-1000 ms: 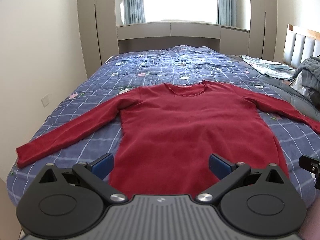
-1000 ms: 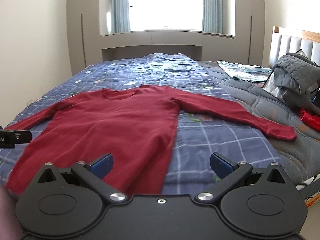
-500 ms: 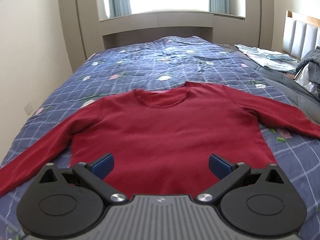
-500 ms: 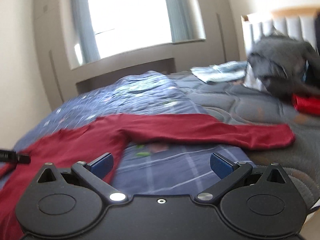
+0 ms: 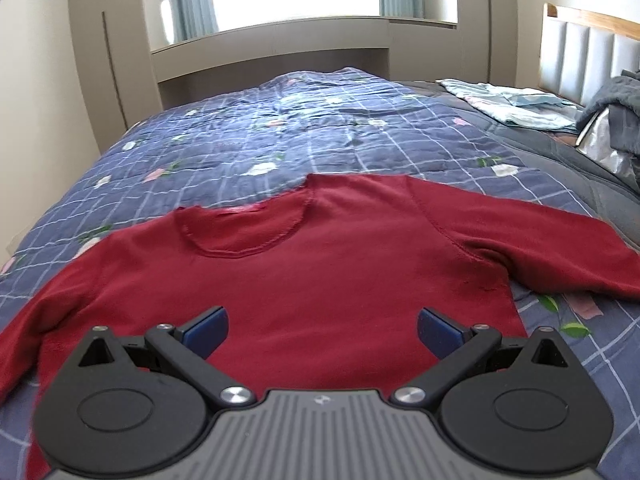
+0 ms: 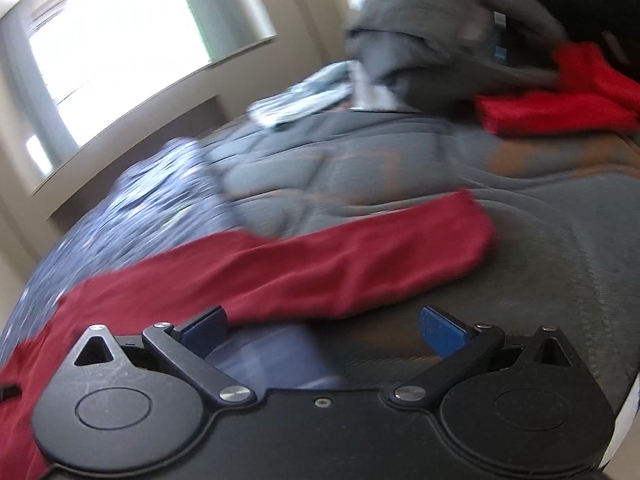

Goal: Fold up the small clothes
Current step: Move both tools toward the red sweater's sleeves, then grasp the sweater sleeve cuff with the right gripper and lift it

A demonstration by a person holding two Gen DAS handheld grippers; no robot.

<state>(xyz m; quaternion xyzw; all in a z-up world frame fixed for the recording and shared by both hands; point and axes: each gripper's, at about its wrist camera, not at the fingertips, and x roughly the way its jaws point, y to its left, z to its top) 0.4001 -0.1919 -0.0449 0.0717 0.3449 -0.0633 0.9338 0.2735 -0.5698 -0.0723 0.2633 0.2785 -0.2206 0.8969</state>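
A dark red long-sleeved sweater lies flat, face up, on the bed with its sleeves spread out. My left gripper is open and empty, low over the sweater's body below the neckline. My right gripper is open and empty, close above the sweater's right sleeve, whose cuff lies on the grey quilt. The right wrist view is blurred and tilted.
The bed has a blue checked quilt and a grey quilted cover. A grey garment pile and folded red cloth lie near the headboard. Light blue folded clothes lie at the far right.
My left gripper has moved forward over the sweater's body toward the neckline. My right gripper has swung right and down toward the right sleeve and its cuff.
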